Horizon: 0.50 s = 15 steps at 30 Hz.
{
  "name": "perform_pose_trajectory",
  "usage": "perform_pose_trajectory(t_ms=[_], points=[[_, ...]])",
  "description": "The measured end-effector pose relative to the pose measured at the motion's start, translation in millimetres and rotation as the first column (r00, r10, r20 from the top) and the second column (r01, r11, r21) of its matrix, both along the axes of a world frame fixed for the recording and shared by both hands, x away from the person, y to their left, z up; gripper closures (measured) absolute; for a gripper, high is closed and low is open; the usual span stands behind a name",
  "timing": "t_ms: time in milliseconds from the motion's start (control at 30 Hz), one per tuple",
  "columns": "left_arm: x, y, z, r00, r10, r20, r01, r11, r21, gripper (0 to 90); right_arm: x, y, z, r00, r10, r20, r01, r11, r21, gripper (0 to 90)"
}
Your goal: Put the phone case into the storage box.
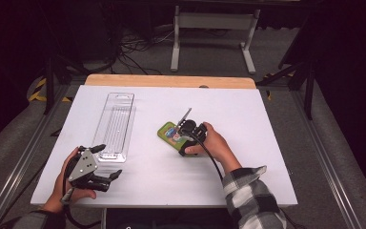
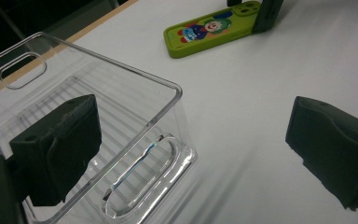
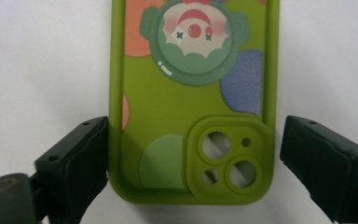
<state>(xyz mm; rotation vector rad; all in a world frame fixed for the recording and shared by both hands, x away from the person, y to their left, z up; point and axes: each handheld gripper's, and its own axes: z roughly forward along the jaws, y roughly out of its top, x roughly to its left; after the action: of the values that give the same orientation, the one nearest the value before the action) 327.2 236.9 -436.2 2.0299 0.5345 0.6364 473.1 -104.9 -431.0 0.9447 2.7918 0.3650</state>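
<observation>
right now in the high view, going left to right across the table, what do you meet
left gripper in the person's left hand → clear plastic rectangular tray → green phone case with a cartoon print → right gripper at the case's end

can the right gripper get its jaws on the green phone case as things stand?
Probably yes. The right gripper already has its open jaws either side of the camera-hole end of the green phone case, which lies flat on the white table with nothing between. The left jaw looks close or touching; the right stands apart.
</observation>
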Motion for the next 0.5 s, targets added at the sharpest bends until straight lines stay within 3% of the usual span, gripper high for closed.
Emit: perform_pose_trajectory(t_ms=[67, 500], points=[[0.6, -0.3, 0.4, 0.9999, -0.004, 0.01, 0.004, 0.9999, 0.016, 4.2, 0.8, -0.3, -0.8, 0.9999, 0.005, -0.015, -0.005, 1.0, 0.009, 11.8], [0.8, -3.1, -1.9, 0.9998, -0.011, -0.016, 0.011, 0.9998, 0.019, 4.2, 1.9, -1.8, -1.5, 0.9994, 0.009, -0.034, -0.008, 1.0, 0.027, 15.7]])
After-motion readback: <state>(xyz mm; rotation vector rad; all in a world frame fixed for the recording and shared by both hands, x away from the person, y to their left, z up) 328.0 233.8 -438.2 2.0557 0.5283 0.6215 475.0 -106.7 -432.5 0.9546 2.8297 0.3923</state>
